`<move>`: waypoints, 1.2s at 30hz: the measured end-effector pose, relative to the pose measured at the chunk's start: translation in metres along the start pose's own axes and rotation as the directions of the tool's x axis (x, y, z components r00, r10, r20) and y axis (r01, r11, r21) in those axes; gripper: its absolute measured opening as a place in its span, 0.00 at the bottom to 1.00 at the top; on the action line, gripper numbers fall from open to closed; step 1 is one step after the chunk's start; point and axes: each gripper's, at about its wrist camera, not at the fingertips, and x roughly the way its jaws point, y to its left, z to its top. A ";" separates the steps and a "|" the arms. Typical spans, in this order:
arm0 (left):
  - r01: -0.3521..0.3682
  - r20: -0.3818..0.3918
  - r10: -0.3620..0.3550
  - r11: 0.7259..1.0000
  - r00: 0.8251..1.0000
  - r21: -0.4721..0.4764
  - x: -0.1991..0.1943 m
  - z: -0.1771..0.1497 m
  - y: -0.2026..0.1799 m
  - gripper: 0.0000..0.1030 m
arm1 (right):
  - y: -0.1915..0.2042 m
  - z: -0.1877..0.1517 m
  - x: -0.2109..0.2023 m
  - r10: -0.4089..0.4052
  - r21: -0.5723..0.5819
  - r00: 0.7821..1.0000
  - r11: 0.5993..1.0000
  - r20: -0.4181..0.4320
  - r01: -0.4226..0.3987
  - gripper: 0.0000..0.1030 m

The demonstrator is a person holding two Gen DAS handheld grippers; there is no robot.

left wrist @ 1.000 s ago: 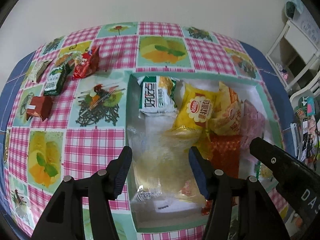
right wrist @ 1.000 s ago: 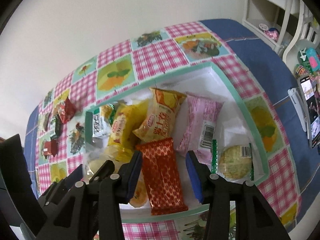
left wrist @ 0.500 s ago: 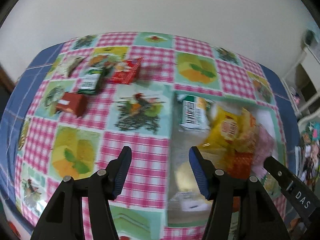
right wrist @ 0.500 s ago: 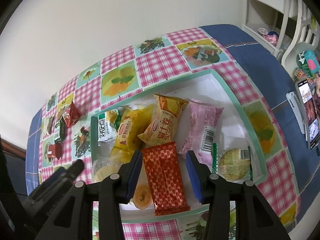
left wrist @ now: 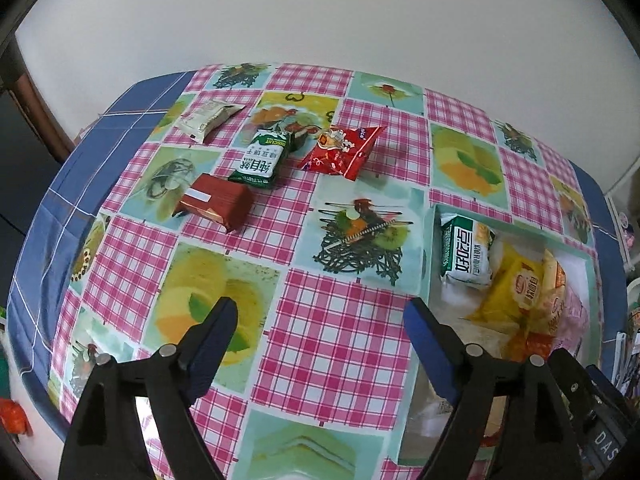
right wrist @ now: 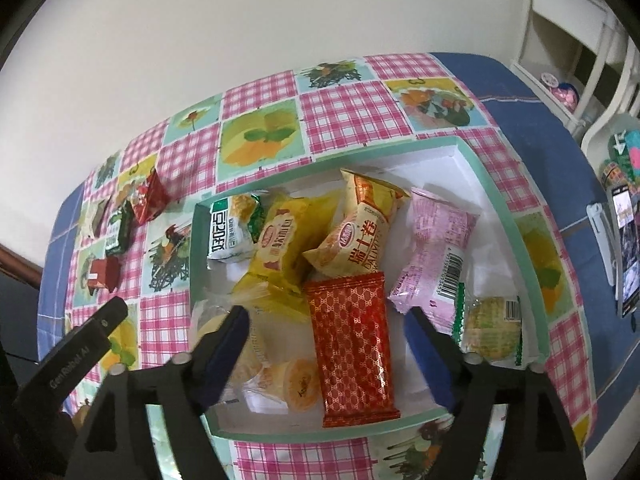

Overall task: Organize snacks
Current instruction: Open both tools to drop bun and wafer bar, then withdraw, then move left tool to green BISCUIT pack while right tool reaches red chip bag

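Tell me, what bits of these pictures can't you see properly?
- Clear packets in the box's near corner, right wrist view: the right tool, its jaws opening, hides part of them.
- Box's near end, left wrist view: behind the left tool's finger and the other tool's body.
- Orange thing, left wrist view: cut off by the edge.
- Pale packet, far end of the table: print too small to read.

Above the checked tablecloth (left wrist: 328, 344), the left gripper (left wrist: 320, 336) and right gripper (right wrist: 326, 340) are matte black plastic tongs with dark blue pads (left wrist: 218, 332), silver screws at the finger joints and white lettering on the body.
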 end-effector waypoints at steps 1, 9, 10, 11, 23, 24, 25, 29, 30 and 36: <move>0.000 0.002 0.000 1.000 1.000 -0.001 -0.001 0.000 0.000 0.83 | 0.001 0.000 0.000 0.000 -0.003 1.000 1.000 0.001 0.000 0.87; -0.028 0.023 0.028 1.000 0.999 -0.010 0.000 0.000 0.005 0.95 | 0.006 -0.001 0.000 -0.009 -0.014 1.000 1.000 0.018 0.009 1.00; -0.035 0.026 0.035 0.999 0.999 -0.010 0.000 0.000 0.006 0.96 | 0.006 -0.001 -0.001 -0.011 -0.015 1.000 1.000 0.023 0.011 1.00; -0.042 0.029 0.043 0.999 0.999 -0.012 0.000 0.001 0.007 0.99 | 0.007 -0.001 -0.001 -0.011 -0.018 0.999 1.000 0.030 0.012 1.00; -0.048 0.021 0.049 0.998 0.999 -0.051 0.003 0.006 0.031 0.99 | 0.036 -0.002 0.002 0.021 -0.042 0.997 0.999 0.068 -0.018 1.00; -0.050 0.018 0.051 0.997 0.999 -0.054 0.004 0.007 0.034 0.99 | 0.042 -0.002 0.003 0.034 -0.046 0.997 0.998 0.065 -0.031 1.00; -0.055 0.016 0.056 0.997 0.998 -0.058 0.005 0.008 0.039 0.99 | 0.047 -0.003 0.003 0.043 -0.052 0.997 0.998 0.062 -0.040 1.00; -0.078 0.011 0.080 0.992 0.997 -0.094 0.006 0.013 0.061 0.99 | 0.071 -0.005 0.008 0.059 -0.094 0.997 0.994 0.052 -0.054 1.00; -0.083 0.009 0.084 0.991 0.996 -0.106 0.006 0.014 0.068 0.99 | 0.077 -0.006 0.009 0.068 -0.101 0.997 0.993 0.048 -0.063 1.00; -0.109 -0.002 0.111 0.974 0.994 -0.198 0.008 0.020 0.109 0.99 | 0.109 -0.013 0.012 0.100 -0.145 0.994 0.985 0.040 -0.093 1.00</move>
